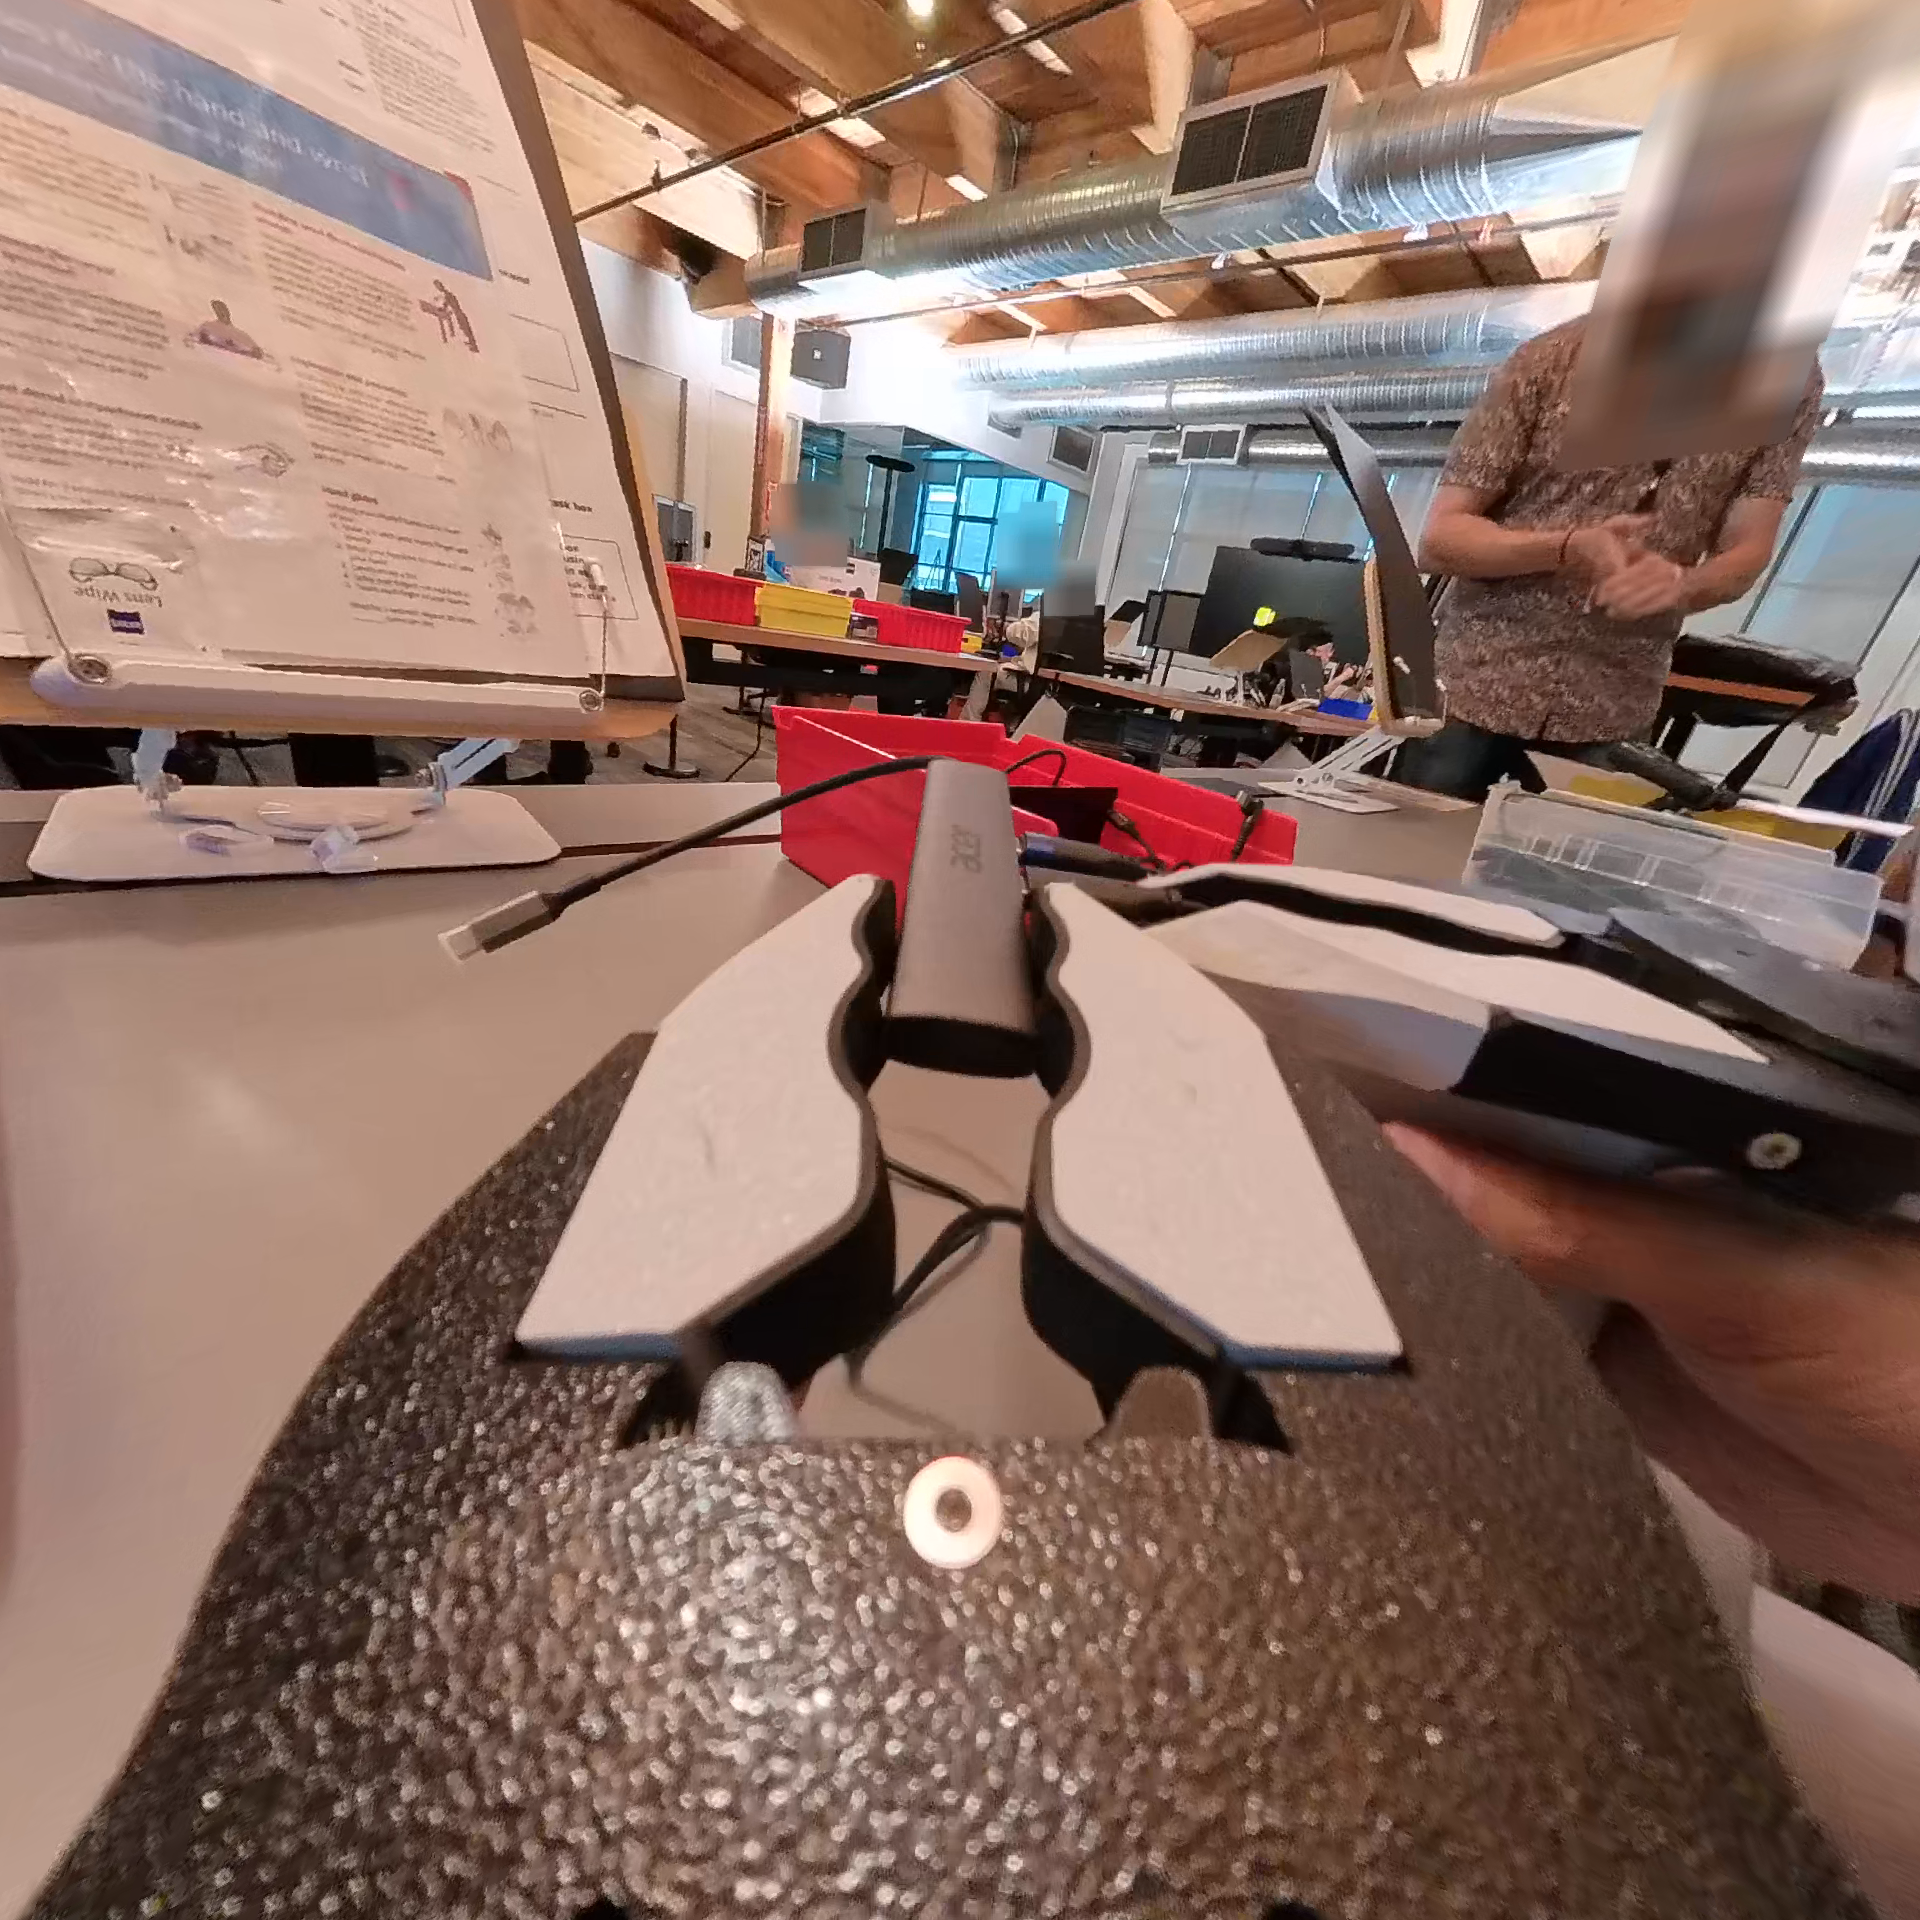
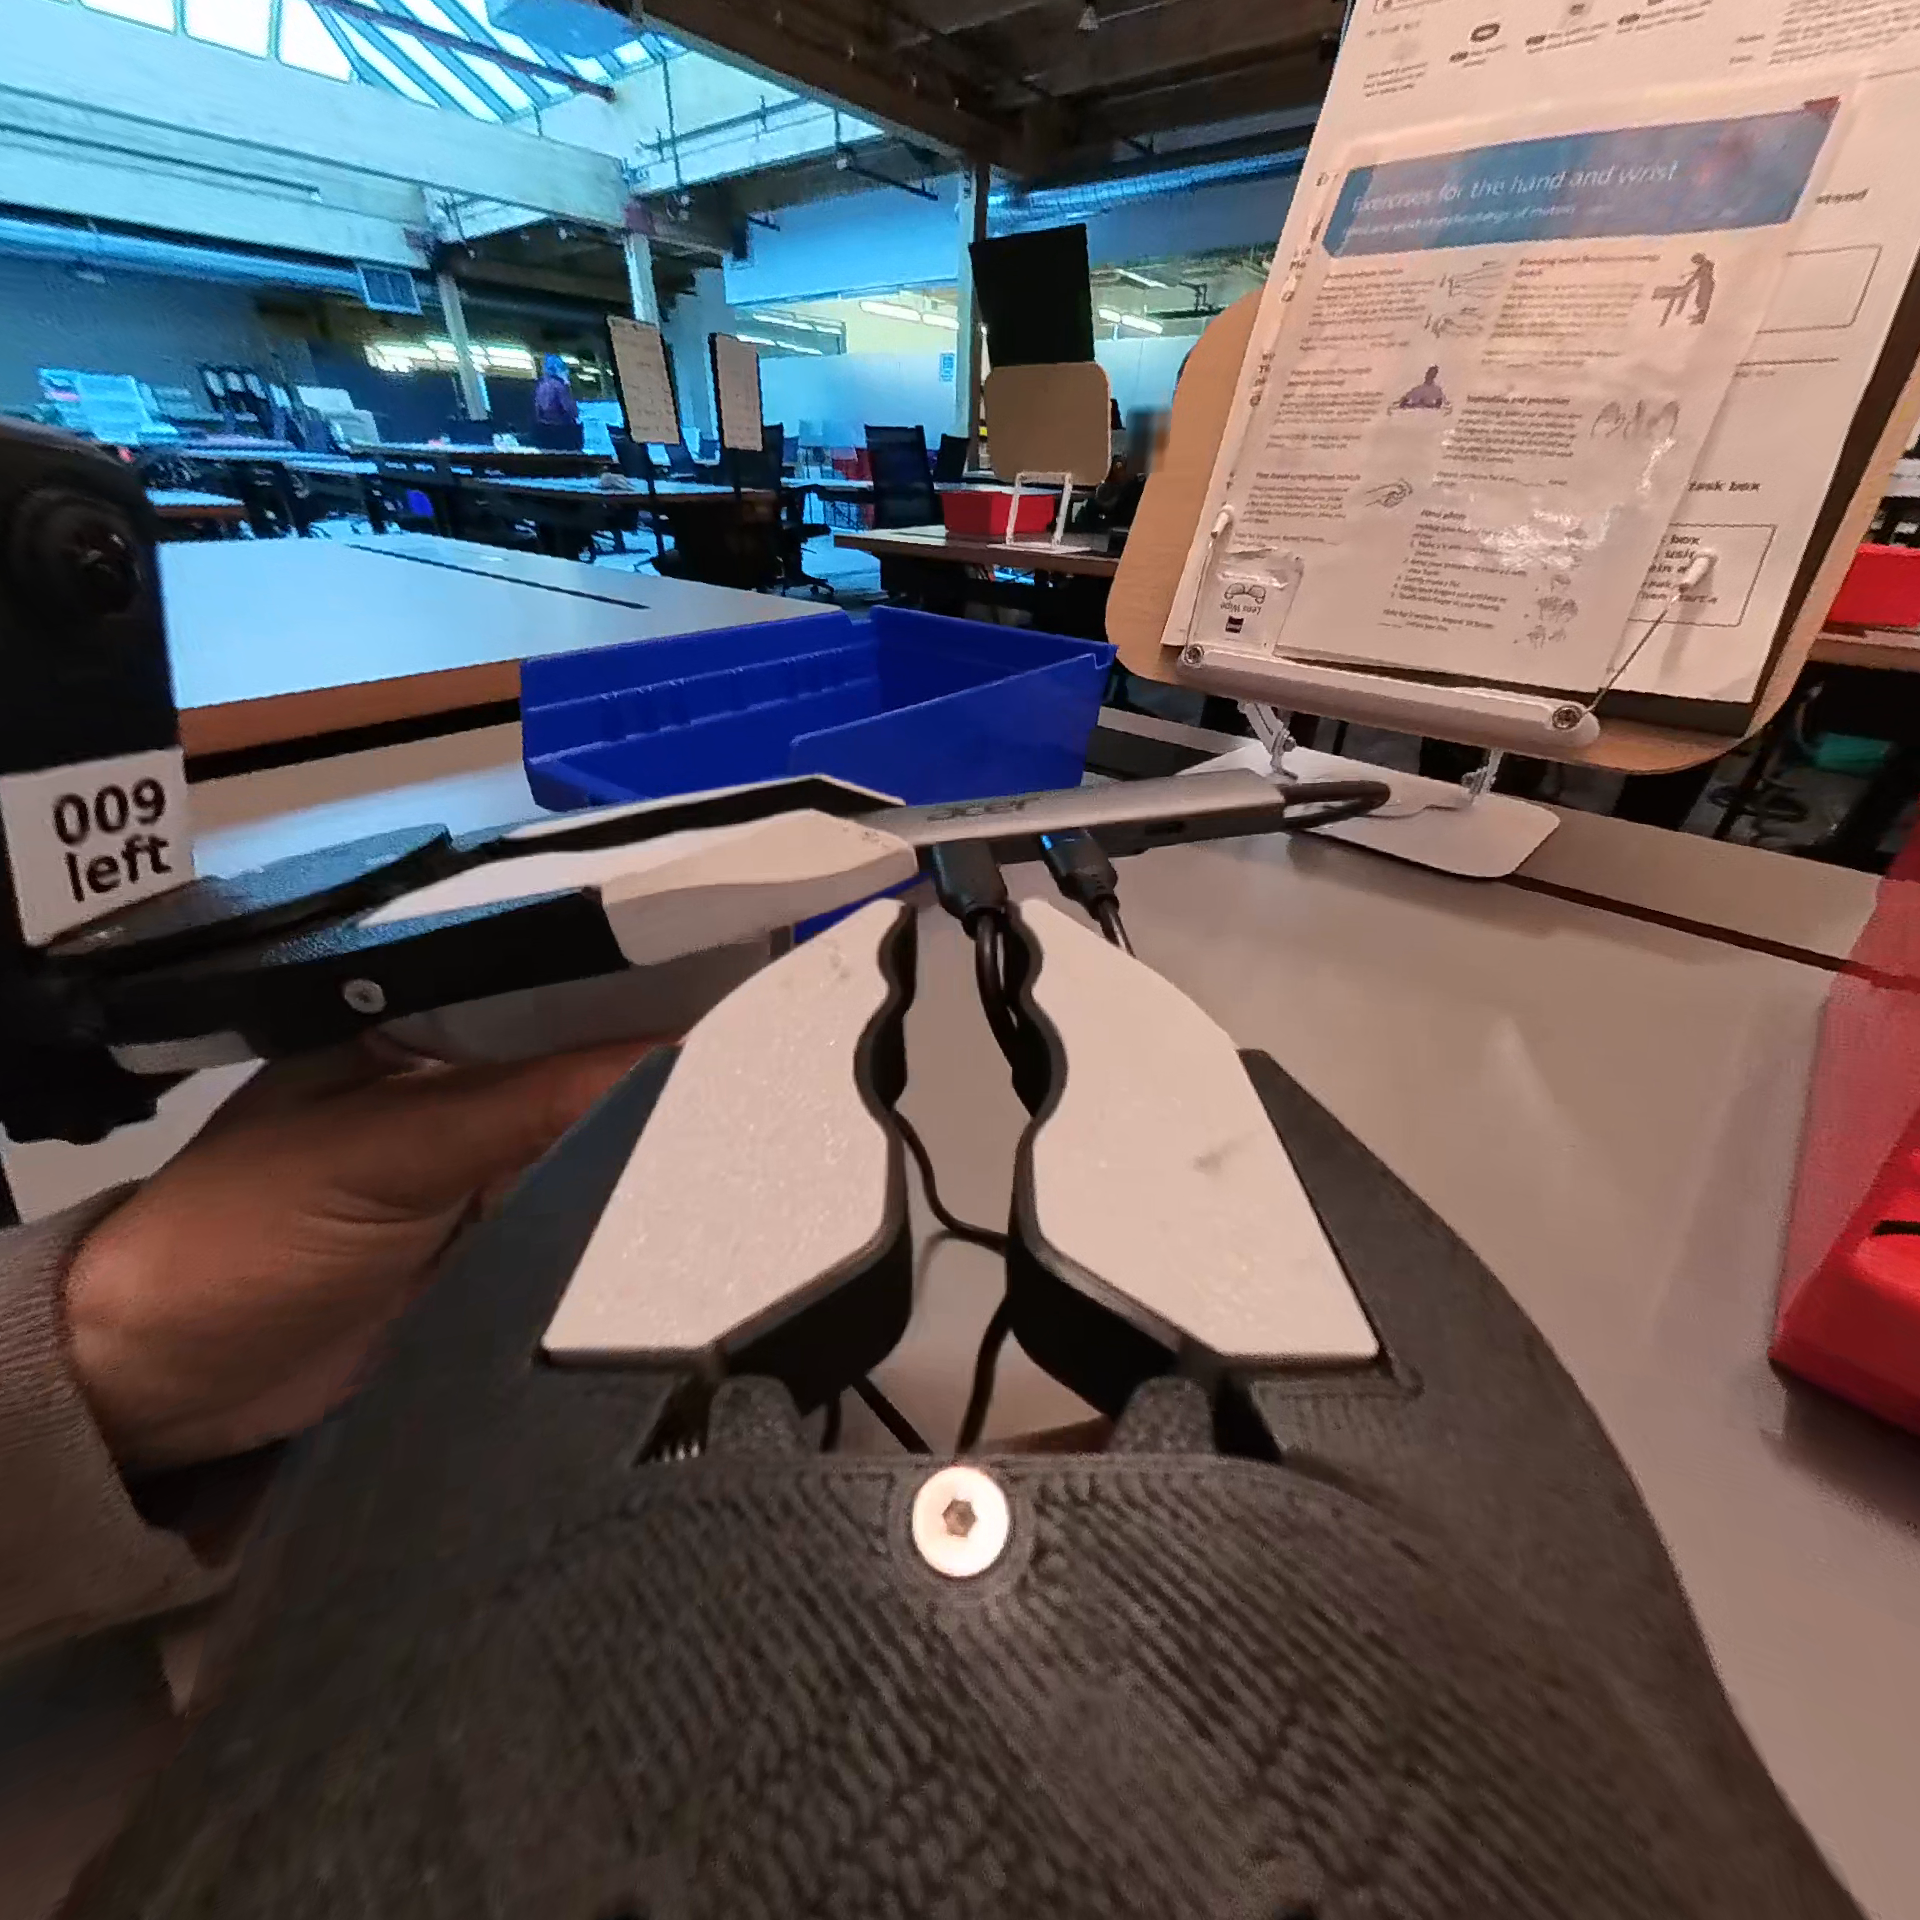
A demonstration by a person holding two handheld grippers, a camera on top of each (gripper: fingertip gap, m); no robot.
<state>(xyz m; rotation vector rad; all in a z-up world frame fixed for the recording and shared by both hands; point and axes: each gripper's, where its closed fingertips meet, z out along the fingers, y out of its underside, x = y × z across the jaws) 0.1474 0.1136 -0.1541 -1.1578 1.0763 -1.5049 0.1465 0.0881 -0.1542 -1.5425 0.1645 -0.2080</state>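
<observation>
My left gripper [image 1: 961,904] is shut on the near end of a grey USB hub [image 1: 956,831] and holds it above the grey table [image 1: 208,1039]. The hub's own black lead ends in a loose plug [image 1: 488,928]. In the right wrist view the hub [image 2: 1122,805] lies level, held by the left gripper [image 2: 883,821], with two black plugs in its side, one [image 2: 966,878] and another [image 2: 1081,868]. My right gripper [image 2: 966,914] is closed narrowly on the black cable [image 2: 1003,997] just under the first plug. It also shows in the left wrist view [image 1: 1153,894].
A red bin [image 1: 831,769] holding cables sits behind the hub, also at the right [image 2: 1860,1143]. A blue bin [image 2: 831,707] stands beyond the grippers. A document stand [image 2: 1507,416] with printed sheets is at the back. A clear plastic box [image 1: 1662,862] and a standing person [image 1: 1610,582] are farther right. Left and right tips are no more than a few centimetres apart.
</observation>
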